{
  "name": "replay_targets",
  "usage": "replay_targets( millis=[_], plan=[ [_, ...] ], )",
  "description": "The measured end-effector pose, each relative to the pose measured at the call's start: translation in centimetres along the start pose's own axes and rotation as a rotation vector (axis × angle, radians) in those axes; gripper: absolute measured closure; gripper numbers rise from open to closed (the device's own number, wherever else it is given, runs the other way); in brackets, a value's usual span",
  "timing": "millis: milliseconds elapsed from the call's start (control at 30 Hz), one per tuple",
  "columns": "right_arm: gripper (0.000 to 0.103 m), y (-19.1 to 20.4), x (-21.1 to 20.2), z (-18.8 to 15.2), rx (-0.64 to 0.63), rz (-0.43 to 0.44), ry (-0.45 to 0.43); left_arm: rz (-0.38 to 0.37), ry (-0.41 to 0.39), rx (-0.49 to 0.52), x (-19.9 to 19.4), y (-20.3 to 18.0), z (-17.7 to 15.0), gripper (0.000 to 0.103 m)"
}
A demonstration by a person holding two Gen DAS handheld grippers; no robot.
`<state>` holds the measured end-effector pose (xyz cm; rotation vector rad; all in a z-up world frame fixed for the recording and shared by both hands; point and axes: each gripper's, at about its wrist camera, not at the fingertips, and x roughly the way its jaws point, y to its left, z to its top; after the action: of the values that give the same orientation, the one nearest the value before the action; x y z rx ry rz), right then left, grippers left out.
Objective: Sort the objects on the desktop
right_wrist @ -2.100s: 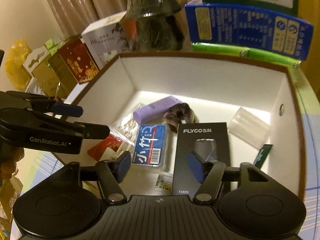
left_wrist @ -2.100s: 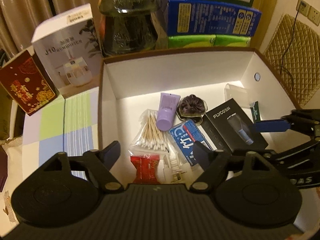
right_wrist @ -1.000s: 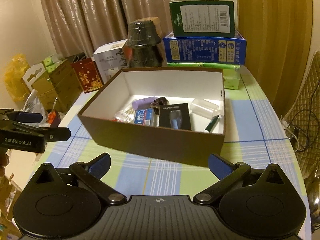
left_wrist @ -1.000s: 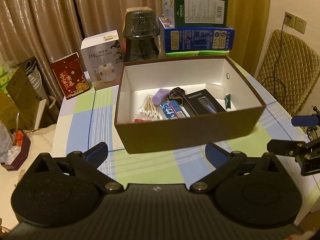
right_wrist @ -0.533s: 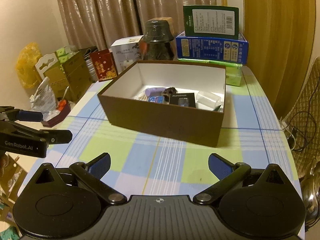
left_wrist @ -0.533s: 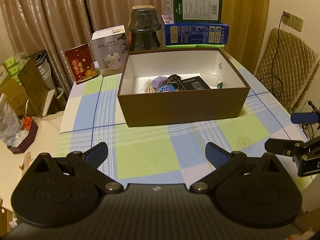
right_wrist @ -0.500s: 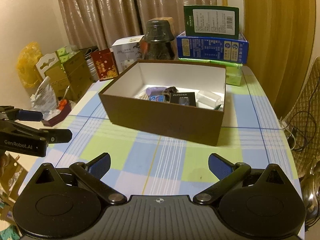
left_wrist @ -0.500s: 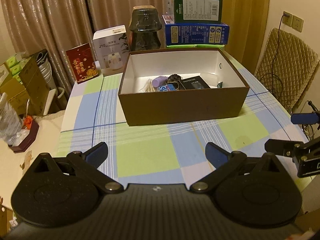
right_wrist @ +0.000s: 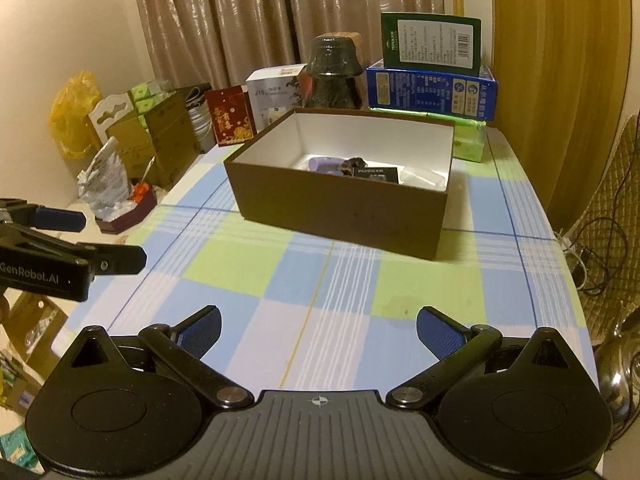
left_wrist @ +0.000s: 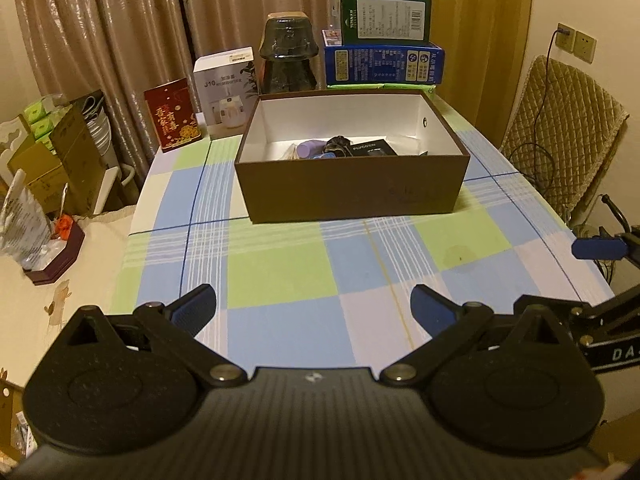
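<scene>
Lettering "FLYCO" legible on black carton [left_wrist: 370, 147] inside brown box [left_wrist: 348, 188] at table centre; purple tube [right_wrist: 325, 163] alongside, other contents hidden by near wall; "J10" printed on white carton [left_wrist: 226, 86]; clear cup [right_wrist: 424, 178] visible from right wrist only; left gripper [left_wrist: 313, 304] and right gripper [right_wrist: 318, 330] both spread wide, empty, above checked cloth [left_wrist: 280, 272].

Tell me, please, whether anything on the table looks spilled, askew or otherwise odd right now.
Only one thing stands out: a small round stain on the checked tablecloth, in front of the brown box. The box sits upright, with the small items inside it. Both the left gripper and right gripper are open and empty.
</scene>
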<state>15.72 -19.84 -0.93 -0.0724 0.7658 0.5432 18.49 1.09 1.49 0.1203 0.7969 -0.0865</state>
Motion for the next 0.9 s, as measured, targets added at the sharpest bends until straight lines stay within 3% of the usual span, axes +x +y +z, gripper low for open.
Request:
replay_targets(
  millis=[900],
  plan=[
    [0.002, 0.6, -3.4, -4.1, -0.007, 0.005, 0.032, 0.027, 0.042, -0.026, -2.6, -2.0, -4.2, 0.001]
  ],
)
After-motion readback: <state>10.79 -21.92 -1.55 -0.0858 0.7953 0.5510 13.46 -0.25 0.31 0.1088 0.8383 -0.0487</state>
